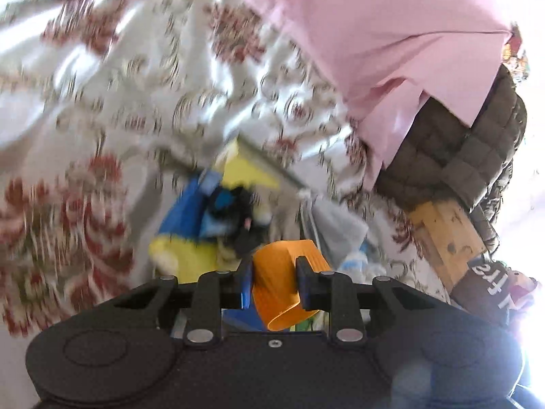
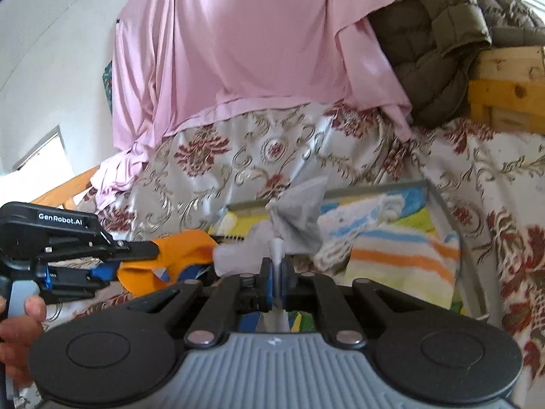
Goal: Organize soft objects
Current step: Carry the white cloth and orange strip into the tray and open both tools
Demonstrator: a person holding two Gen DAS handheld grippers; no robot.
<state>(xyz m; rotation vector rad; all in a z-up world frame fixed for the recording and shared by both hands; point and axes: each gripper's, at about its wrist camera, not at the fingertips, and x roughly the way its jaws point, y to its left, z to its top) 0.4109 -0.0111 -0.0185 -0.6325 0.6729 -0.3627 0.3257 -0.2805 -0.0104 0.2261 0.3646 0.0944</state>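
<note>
My left gripper (image 1: pixel 274 281) is shut on an orange cloth (image 1: pixel 286 283), held above a yellow and blue soft toy (image 1: pixel 201 218). It shows from the side in the right wrist view (image 2: pixel 150 255), with the orange cloth (image 2: pixel 180 255) hanging from it. My right gripper (image 2: pixel 277 284) is shut on a grey cloth (image 2: pixel 299 218), which also shows in the left wrist view (image 1: pixel 333 228). It holds the cloth over a grey bin (image 2: pixel 470 255) that holds a striped towel (image 2: pixel 391 248).
A floral bedspread (image 2: pixel 259 153) lies under everything. A pink sheet (image 2: pixel 245 44) and an olive quilted jacket (image 2: pixel 432 41) hang over a wooden bed frame (image 2: pixel 504 88). The same jacket (image 1: pixel 453 156) and frame (image 1: pixel 442 235) stand at the right of the left wrist view.
</note>
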